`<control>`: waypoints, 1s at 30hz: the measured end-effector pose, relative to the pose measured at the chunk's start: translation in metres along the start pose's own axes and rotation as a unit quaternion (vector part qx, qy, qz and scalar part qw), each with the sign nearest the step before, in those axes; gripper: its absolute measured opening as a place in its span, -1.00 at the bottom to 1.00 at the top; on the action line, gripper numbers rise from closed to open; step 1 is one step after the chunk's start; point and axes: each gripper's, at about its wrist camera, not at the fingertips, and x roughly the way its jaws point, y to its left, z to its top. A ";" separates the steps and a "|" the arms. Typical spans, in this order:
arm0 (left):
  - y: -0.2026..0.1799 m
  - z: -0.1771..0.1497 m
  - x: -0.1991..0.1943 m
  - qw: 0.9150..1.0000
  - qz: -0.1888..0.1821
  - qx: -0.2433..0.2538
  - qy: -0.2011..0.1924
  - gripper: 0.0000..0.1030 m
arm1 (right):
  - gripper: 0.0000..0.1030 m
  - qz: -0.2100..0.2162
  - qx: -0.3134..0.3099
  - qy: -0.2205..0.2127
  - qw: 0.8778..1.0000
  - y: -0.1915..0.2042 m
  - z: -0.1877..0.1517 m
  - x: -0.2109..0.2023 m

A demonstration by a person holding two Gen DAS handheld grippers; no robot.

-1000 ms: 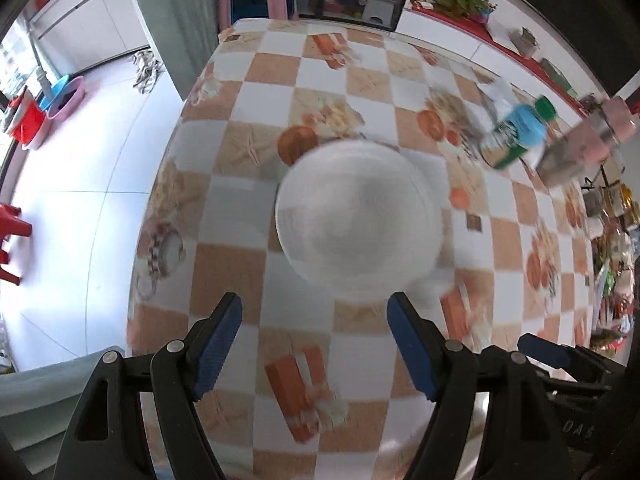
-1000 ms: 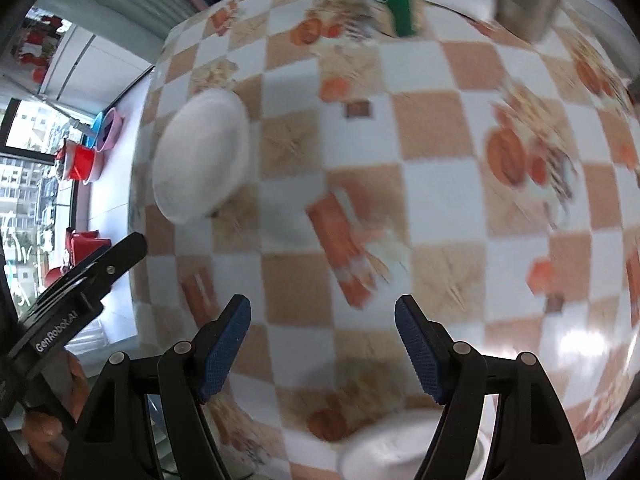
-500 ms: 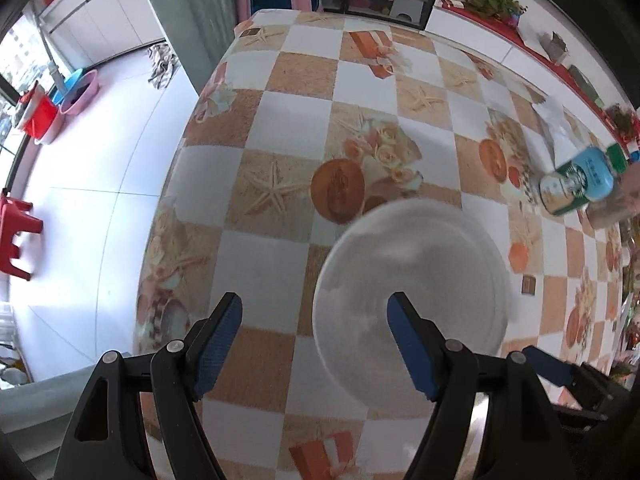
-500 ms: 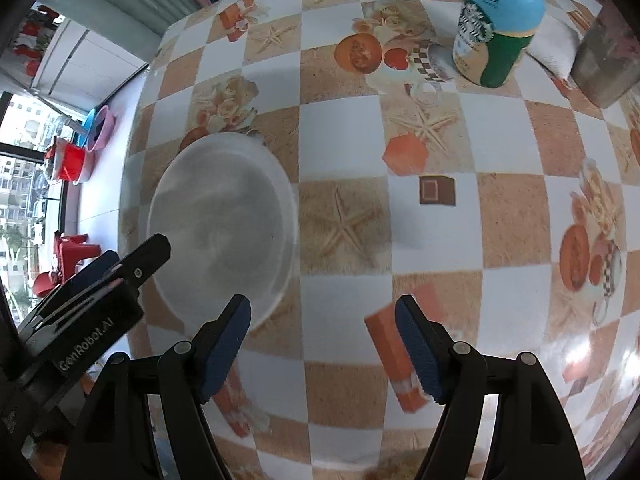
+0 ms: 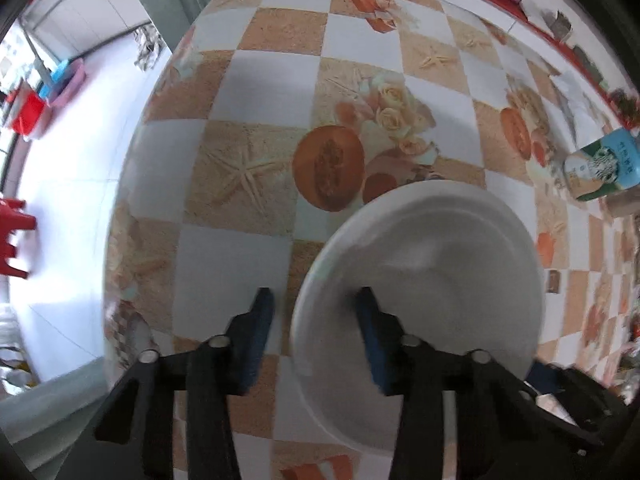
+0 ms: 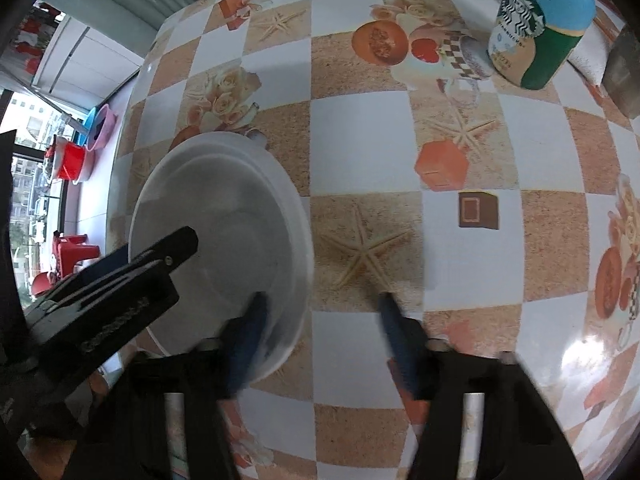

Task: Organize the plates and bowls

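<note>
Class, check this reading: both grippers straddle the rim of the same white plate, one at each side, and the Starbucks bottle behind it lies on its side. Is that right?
One detail is wrong. The right wrist view shows the Starbucks bottle standing upright, not lying down. The rest holds: the left gripper and right gripper each straddle the white plate rim at opposite sides, jaws closing.

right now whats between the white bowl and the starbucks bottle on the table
Nothing stands there. In the right wrist view only bare checkered tablecloth separates the white bowl from the Starbucks bottle.
</note>
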 end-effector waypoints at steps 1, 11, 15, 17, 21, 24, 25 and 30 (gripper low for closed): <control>-0.001 -0.001 -0.001 1.000 -0.009 -0.001 0.000 -0.43 | -0.19 0.009 0.004 0.001 1.000 0.000 0.000 0.001; -0.021 -0.038 -0.004 1.000 -0.004 0.024 0.014 -0.43 | -0.66 0.037 -0.013 0.019 0.999 -0.002 -0.007 -0.001; -0.031 -0.070 -0.009 0.999 0.000 0.036 0.022 -0.43 | -0.66 0.031 -0.020 0.033 0.999 -0.007 -0.024 -0.005; -0.034 -0.087 -0.011 0.999 0.000 0.041 0.028 -0.43 | -0.66 0.031 -0.021 0.044 0.998 -0.012 -0.038 -0.006; -0.044 -0.127 -0.016 0.998 0.009 0.053 0.035 -0.41 | -0.66 0.025 -0.019 0.060 0.998 -0.021 -0.062 -0.010; -0.047 -0.158 -0.019 0.998 0.009 0.052 0.045 -0.41 | -0.66 0.017 -0.026 0.069 0.997 -0.026 -0.084 -0.012; -0.047 -0.167 -0.020 0.998 0.010 0.050 0.048 -0.41 | -0.66 0.011 -0.033 0.071 0.997 -0.026 -0.092 -0.013; -0.049 -0.214 -0.024 0.997 0.019 0.047 0.056 -0.38 | -0.66 0.002 -0.042 0.084 0.996 -0.031 -0.129 -0.017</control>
